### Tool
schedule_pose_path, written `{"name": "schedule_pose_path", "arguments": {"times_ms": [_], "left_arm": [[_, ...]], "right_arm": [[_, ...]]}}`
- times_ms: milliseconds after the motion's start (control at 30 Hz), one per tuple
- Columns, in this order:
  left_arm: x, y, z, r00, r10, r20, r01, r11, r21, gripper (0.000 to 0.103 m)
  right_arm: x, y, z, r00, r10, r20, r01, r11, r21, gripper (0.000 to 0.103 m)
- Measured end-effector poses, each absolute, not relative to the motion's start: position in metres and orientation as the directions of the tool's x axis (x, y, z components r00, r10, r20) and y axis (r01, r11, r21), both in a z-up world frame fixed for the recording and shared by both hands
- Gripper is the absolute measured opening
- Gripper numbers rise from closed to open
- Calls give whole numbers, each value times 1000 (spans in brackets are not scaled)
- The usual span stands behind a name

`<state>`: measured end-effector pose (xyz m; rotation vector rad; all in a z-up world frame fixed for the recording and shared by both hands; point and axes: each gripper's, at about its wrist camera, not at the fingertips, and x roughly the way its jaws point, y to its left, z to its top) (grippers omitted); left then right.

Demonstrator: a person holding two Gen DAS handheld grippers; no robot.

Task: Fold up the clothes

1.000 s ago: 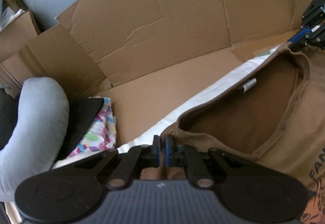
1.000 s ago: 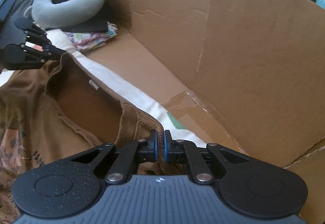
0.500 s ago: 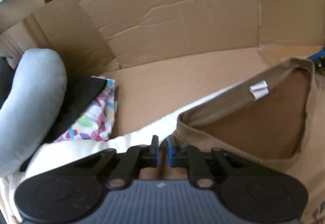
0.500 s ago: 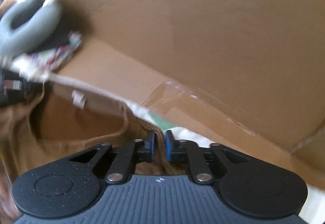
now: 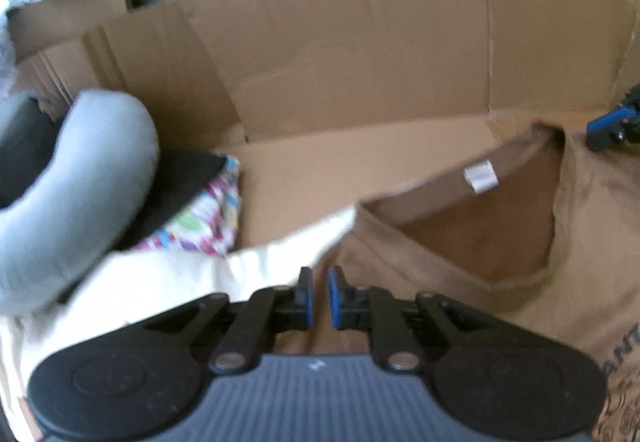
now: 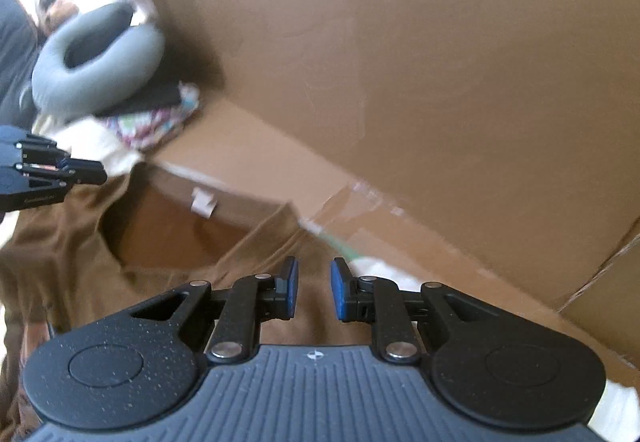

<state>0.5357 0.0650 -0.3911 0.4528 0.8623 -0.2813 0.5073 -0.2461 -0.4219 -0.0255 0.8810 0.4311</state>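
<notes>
Cardboard sheet (image 5: 360,81), folded up as a backdrop, fills the far side of both views; its flat flap lies on the white bedding (image 5: 168,282) beyond the garment. Grey neck pillow (image 5: 72,181) sits far left on a dark item and a patterned folded cloth (image 5: 208,217).

Brown T-shirt (image 5: 580,242) lies print side up on the bedding, near and right in the left wrist view, its far edge reaching the cardboard. Collar faces the cardboard, neck opening gaping, white label (image 5: 480,177) showing inside the back of the neck. Long axis seems to run from the collar back toward you; hem is out of view, so you cannot confirm it.

Left tongs (image 5: 319,298) sit at the left shoulder of the shirt, right tongs (image 6: 314,288) at the right shoulder. Both pairs have just been opening. Each now stands slightly apart, right wider than left, with brown cloth below the gap and no pad visibly pressing on it. Reads as a release.

Step in hand, as judged: shirt laid out flat, shoulders just let go, first fold not begun. Next move likely calls for you to re-grip one side edge or a sleeve and carry it across toward the middle, keeping the collar line straight. Frames are blurred; cloth edges near the pads are hard to read.
</notes>
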Motion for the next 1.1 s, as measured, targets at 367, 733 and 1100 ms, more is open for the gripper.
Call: {"name": "schedule_pose_path", "arguments": {"times_ms": [367,733,1100], "left_arm": [[558,75,-410,594,9,-804,328,910,252,11],[542,77,-373,598,-69,-798,314,937,155,16],[476,35,-345,588,-143,-796,355,930,95,39]], "right_arm": [[528,-221,-441,536,315,-783,-288,940,181,29],[511,-251,-393,514,384,-767,-348,911,223,38],[454,-340,-332,552,318,-771,-240,946,219,38]]}}
